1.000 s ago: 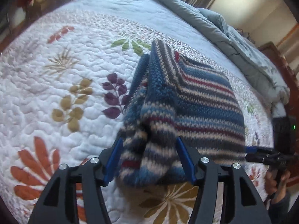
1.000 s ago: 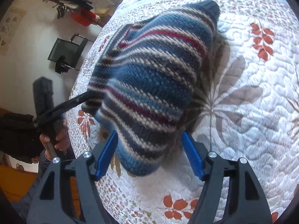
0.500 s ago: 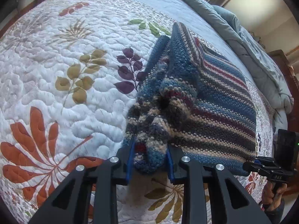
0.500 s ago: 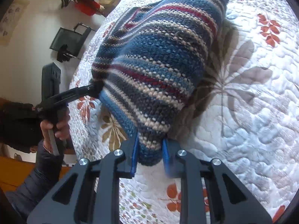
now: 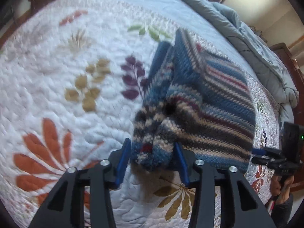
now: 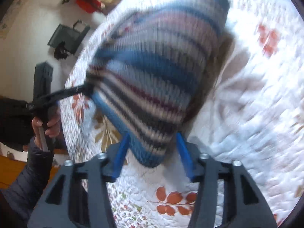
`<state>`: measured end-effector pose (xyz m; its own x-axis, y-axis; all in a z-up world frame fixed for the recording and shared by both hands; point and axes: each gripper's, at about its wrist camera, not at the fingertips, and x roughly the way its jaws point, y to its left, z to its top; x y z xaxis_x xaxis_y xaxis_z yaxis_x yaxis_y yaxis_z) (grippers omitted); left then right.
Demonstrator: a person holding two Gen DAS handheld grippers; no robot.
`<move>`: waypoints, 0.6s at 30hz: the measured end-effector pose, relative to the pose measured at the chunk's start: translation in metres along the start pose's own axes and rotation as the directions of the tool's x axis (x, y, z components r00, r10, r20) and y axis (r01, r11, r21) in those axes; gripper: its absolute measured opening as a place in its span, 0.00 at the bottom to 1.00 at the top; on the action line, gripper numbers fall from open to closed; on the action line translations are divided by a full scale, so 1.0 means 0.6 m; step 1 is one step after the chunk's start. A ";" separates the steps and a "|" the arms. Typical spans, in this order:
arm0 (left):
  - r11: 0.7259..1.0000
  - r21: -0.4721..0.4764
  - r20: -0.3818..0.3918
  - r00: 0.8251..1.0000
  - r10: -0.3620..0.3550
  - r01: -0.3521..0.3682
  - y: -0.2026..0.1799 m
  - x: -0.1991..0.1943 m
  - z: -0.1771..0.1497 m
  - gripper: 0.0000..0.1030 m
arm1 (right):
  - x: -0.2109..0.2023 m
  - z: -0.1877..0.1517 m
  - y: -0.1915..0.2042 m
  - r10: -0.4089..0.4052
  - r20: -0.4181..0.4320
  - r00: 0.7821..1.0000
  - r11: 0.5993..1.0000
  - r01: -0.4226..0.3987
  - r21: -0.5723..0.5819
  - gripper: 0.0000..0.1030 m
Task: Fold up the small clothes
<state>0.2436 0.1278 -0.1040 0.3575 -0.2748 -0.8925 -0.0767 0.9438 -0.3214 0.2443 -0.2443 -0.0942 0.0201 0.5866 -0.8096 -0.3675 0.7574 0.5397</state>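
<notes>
A small striped knit sweater [image 5: 214, 102] in blue, cream, grey and dark red lies on the floral quilt [image 5: 57, 79]. My left gripper [image 5: 153, 156] is shut on the sweater's bunched near corner. My right gripper [image 6: 153, 150] is shut on the other near corner of the sweater [image 6: 152, 66], which is raised off the quilt; this view is blurred by motion. The right gripper also shows at the right edge of the left wrist view [image 5: 266, 154], and the left gripper at the left of the right wrist view [image 6: 62, 95].
A grey duvet [image 5: 247, 32] is bunched along the far side of the bed. A wooden headboard [image 5: 296, 79] stands at the right. In the right wrist view a dark chair [image 6: 66, 38] stands by the wall beyond the quilt [image 6: 256, 114].
Both grippers closed on the sweater's near corners, then widened slightly while still holding it. The held edge has lifted, and both views now blur with motion.
</notes>
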 end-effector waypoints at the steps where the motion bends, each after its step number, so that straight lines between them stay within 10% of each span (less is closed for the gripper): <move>1: 1.000 0.018 0.031 0.999 0.020 -0.020 -0.005 -0.017 0.013 0.51 | -0.017 0.011 -0.004 -0.001 0.029 1.000 1.000 0.001 0.009 0.53; 8: 0.996 0.053 0.043 0.997 0.070 -0.072 -0.069 0.020 0.159 0.57 | -0.077 0.118 -0.076 -0.021 0.193 0.981 0.982 -0.016 0.186 0.67; 16: 0.992 0.061 -0.014 0.993 0.116 -0.115 -0.115 0.129 0.247 0.54 | -0.010 0.190 -0.124 -0.050 0.163 0.985 0.974 0.013 0.224 0.72; 18: 0.998 0.043 -0.028 0.998 0.056 -0.055 -0.113 0.137 0.260 0.22 | 0.001 0.196 -0.127 -0.039 0.168 0.985 0.974 0.000 0.227 0.69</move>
<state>0.4231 0.0697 -0.1062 0.3261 -0.2269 -0.9177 -0.0556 0.9645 -0.2582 0.3817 -0.2677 -0.1084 0.1901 0.5963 -0.7800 -0.1467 0.8028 0.5780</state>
